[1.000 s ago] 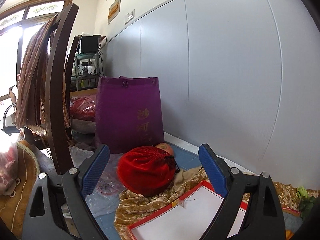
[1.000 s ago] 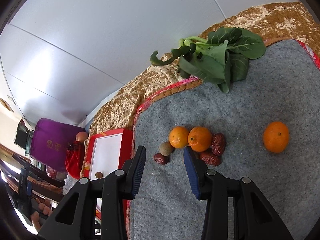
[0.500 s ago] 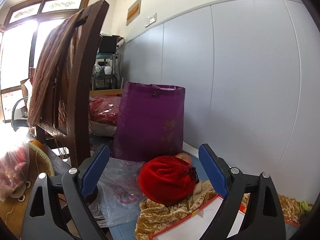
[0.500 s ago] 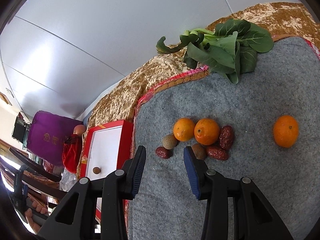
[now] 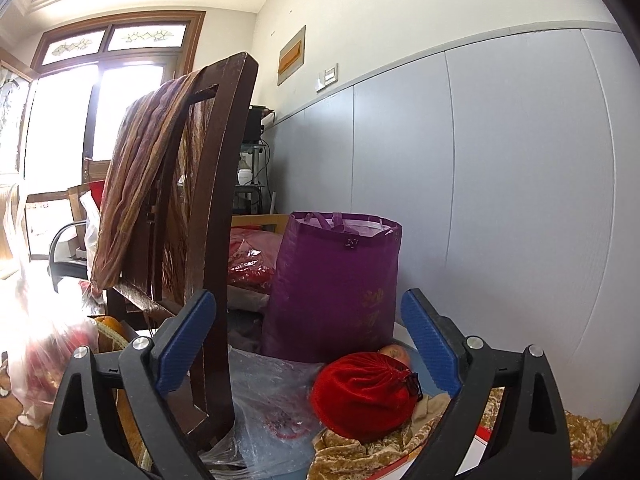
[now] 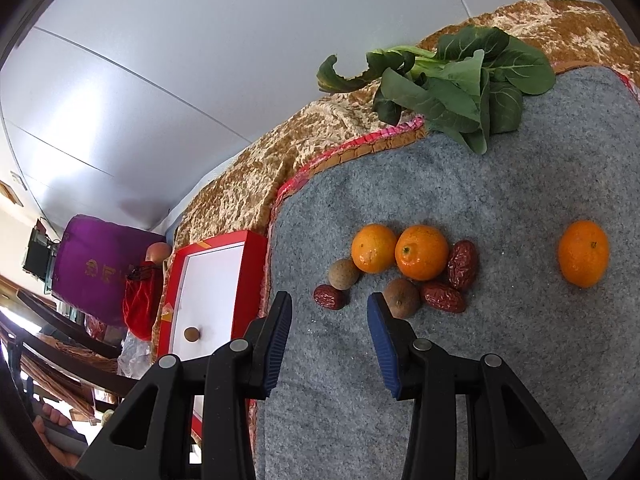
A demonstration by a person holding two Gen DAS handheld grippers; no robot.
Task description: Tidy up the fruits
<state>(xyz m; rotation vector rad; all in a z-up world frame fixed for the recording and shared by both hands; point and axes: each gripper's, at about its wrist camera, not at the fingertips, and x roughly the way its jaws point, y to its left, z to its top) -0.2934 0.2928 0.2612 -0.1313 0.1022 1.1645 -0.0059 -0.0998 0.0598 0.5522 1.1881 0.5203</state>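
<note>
In the right wrist view my right gripper (image 6: 329, 303) hovers open and empty over a grey felt mat (image 6: 500, 360). Just beyond its tips lie a red date (image 6: 329, 297), two round brown fruits (image 6: 344, 274) (image 6: 402, 298), two oranges (image 6: 374, 248) (image 6: 422, 252) and two more dates (image 6: 463, 265) (image 6: 442, 297). A third orange (image 6: 584, 254) sits alone to the right. Left of the mat, a red box (image 6: 256, 256) with a white floor holds one small brown fruit (image 6: 191, 334). My left gripper (image 5: 307, 304) is wide open and empty, pointing at a purple bag (image 5: 336, 288).
Leafy greens (image 6: 452, 84) lie at the mat's far edge on a gold cloth (image 6: 248, 176). The left wrist view shows a red velvet pouch (image 5: 364, 396), a dark wooden chair (image 5: 216, 220) close on the left, a plastic bag (image 5: 272, 400) and the grey wall (image 5: 500, 200).
The left gripper has lifted and swung left: the red box has dropped out of its view and the chair looms closer. The right gripper barely shifted; a second brown fruit now shows by its right finger.
</note>
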